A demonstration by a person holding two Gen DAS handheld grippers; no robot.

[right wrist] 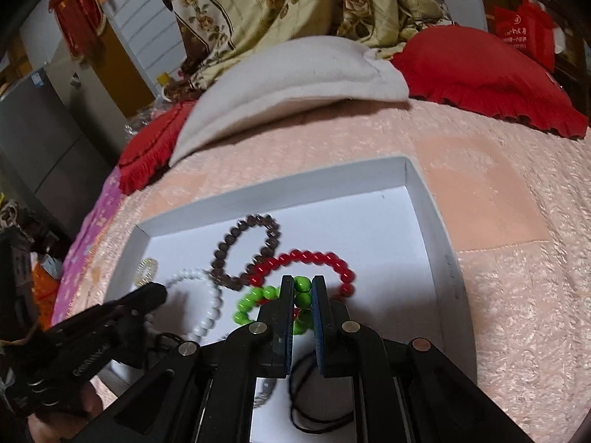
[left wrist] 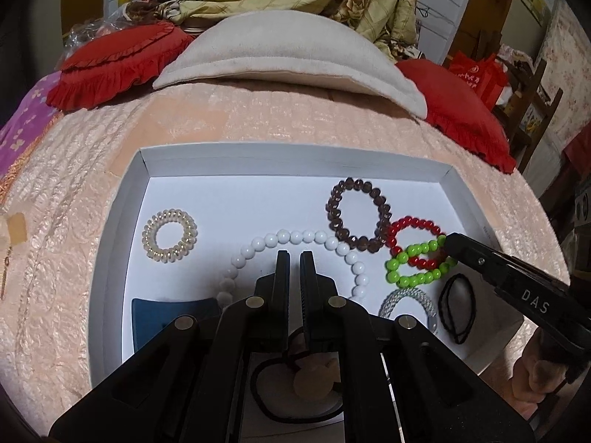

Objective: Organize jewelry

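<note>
Peach bedspread [left wrist: 258,122]: white tray [left wrist: 122,199], cream cushion [left wrist: 288,55], red pillows [left wrist: 118,62].

We see our left gripper [left wrist: 294,258] with its jaws nearly together, a thin slit between them, angled downward. Our right gripper [right wrist: 303,288] reaches in from the right, its jaws slightly parted, also tilted down.

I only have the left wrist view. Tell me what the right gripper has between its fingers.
Observer: Beads of the green bracelet sit between the right gripper fingers.
Operator: Report whether it's clamped.
Observer: The beads fill the gap, but I cannot confirm a firm pinch.
Operator: Give me the pad colour.
Observer: Blue pads line both fingers.
</note>
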